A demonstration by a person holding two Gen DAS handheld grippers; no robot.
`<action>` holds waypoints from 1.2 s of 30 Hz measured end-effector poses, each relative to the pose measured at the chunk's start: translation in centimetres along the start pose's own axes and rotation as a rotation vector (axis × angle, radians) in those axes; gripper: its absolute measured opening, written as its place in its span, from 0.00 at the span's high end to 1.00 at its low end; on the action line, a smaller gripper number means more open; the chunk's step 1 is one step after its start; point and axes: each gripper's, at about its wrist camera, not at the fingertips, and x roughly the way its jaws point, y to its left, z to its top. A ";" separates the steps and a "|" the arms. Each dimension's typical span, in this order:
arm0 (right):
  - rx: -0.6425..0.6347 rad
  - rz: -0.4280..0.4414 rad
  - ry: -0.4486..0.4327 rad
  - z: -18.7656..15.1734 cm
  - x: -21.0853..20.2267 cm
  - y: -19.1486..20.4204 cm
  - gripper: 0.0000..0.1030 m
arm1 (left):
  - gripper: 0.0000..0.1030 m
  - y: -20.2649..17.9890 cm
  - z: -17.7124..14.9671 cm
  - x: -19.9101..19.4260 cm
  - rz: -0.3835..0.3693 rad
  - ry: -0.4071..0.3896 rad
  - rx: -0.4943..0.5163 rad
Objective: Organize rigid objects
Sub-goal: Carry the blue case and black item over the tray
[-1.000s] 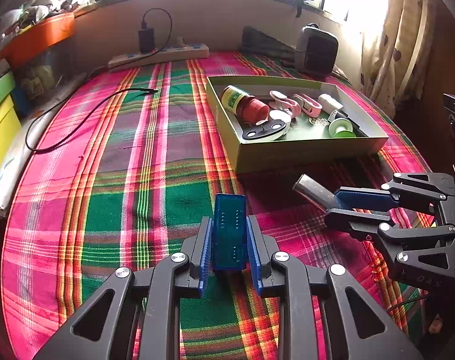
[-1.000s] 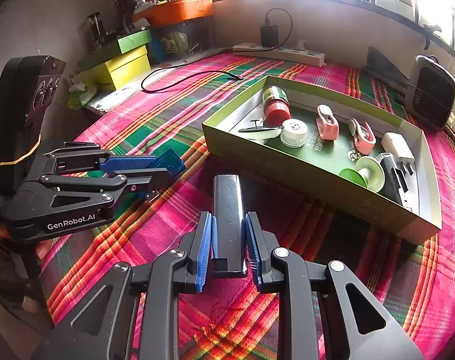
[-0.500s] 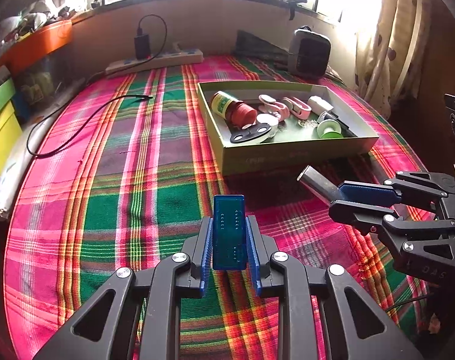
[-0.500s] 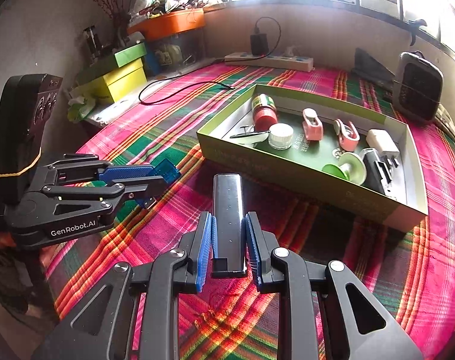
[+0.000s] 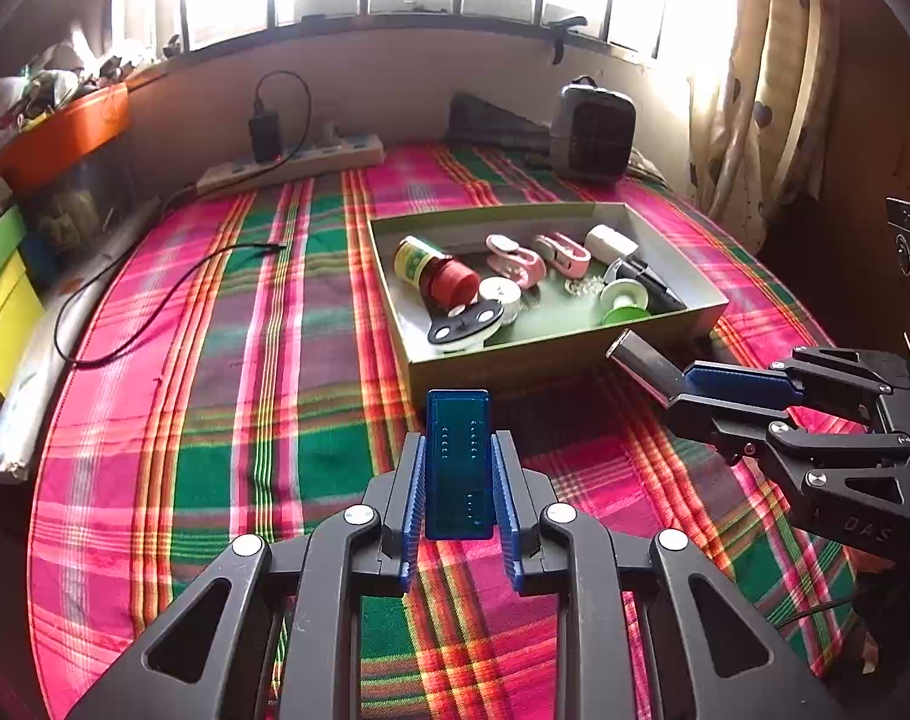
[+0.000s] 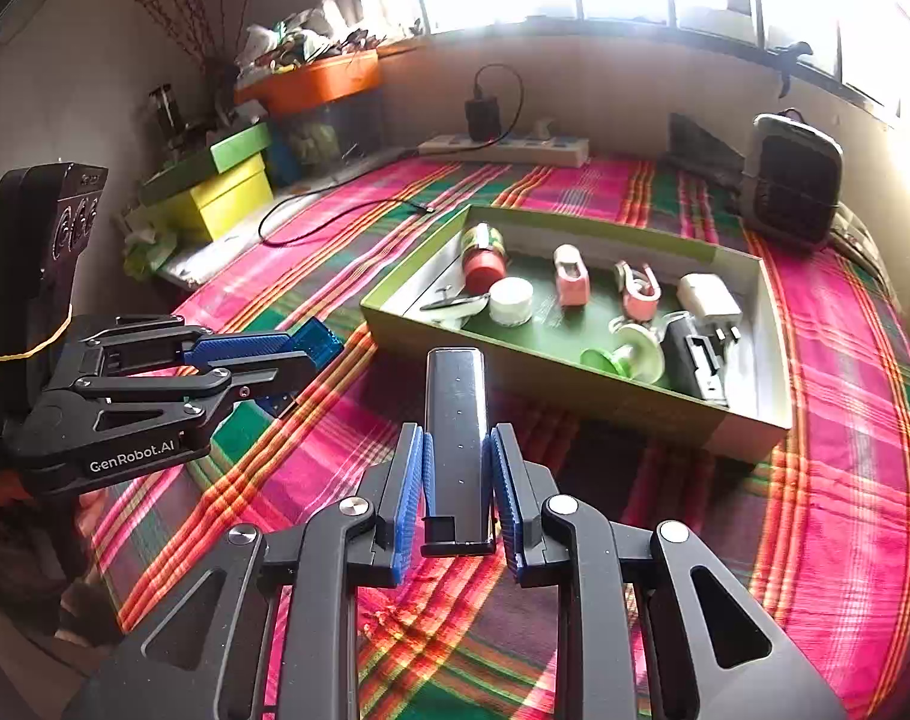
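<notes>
My left gripper [image 5: 458, 468] is shut on a translucent blue flat case [image 5: 458, 456], held above the plaid cloth. My right gripper [image 6: 458, 468] is shut on a black flat bar [image 6: 456, 420], also lifted. Each shows in the other's view: the right gripper [image 5: 683, 384] with the bar [image 5: 641, 357] at the right, the left gripper [image 6: 287, 360] with the blue case [image 6: 317, 339] at the left. Ahead lies a green cardboard box [image 5: 551, 354] [image 6: 587, 396] holding a red-capped jar [image 5: 437, 273], pink clips [image 5: 515, 255], a white plug [image 6: 707, 300], a green reel [image 6: 629, 354] and other small items.
A plaid cloth [image 5: 245, 372] covers the bed. A black cable [image 5: 155, 294] trails at the left, running from a power strip [image 5: 299, 165] at the back. A grey heater [image 5: 593, 132] stands beyond the box. Yellow and green boxes [image 6: 227, 192] sit off the left edge.
Both grippers have risen with their objects still clamped. The box and the cloth look farther away and lower in both views.
</notes>
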 end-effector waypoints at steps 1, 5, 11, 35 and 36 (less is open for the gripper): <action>0.005 -0.003 -0.007 0.1 -0.3 -0.2 0.76 | 0.80 0.0 0.2 0.0 0.001 -0.003 0.000; 0.014 -0.023 -0.021 0.7 -0.8 -0.9 0.76 | 0.80 -0.2 1.0 0.0 -0.008 -0.019 -0.006; 0.029 -0.054 -0.038 1.7 -1.3 -1.7 0.76 | 0.80 -0.4 2.3 0.4 -0.023 -0.030 -0.014; 0.142 -0.152 0.002 5.9 2.1 -8.8 0.76 | 0.80 -1.2 6.7 5.7 -0.085 -0.011 -0.029; 0.142 -0.152 0.006 6.1 2.3 -8.9 0.76 | 0.80 -1.3 6.9 5.9 -0.088 -0.008 -0.028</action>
